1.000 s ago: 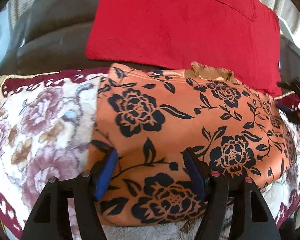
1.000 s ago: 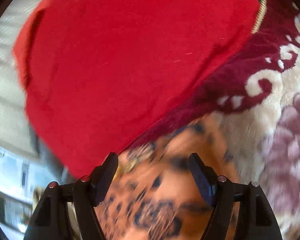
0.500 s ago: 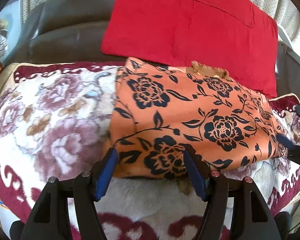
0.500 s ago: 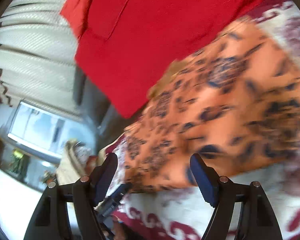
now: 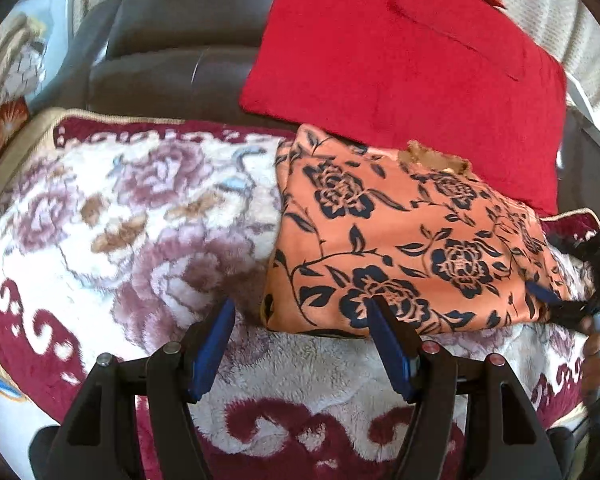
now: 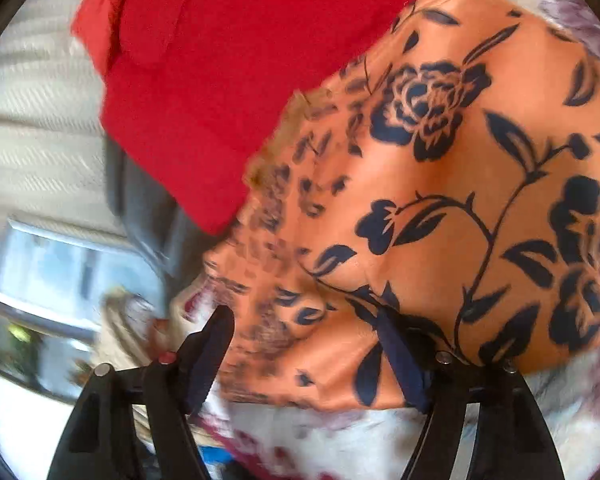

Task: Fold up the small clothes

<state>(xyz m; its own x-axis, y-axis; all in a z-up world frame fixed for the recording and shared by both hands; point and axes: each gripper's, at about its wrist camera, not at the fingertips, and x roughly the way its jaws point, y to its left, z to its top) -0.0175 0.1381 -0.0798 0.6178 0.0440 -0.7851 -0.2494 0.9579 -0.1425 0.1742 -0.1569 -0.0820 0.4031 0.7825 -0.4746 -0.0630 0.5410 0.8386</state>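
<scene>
The orange black-flowered folded garment [image 5: 400, 236] is straddled by both wide-open, empty grippers, left [image 5: 300, 344] and right [image 6: 306, 354]; layers, seemingly loose, could be dragged apart.

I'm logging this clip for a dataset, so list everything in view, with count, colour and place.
folded garment: one, orange with dark floral print, on the blanket, right of centre.
red cloth: one, red, behind the garment, against the sofa back.
blanket: one, cream and maroon floral, covering the seat.
sofa: one, dark brown, behind the blanket.
left gripper: one, black with blue pads, open, above the blanket at the garment's near edge.
right gripper: one, black with blue pads, open, at the garment's right end.
</scene>
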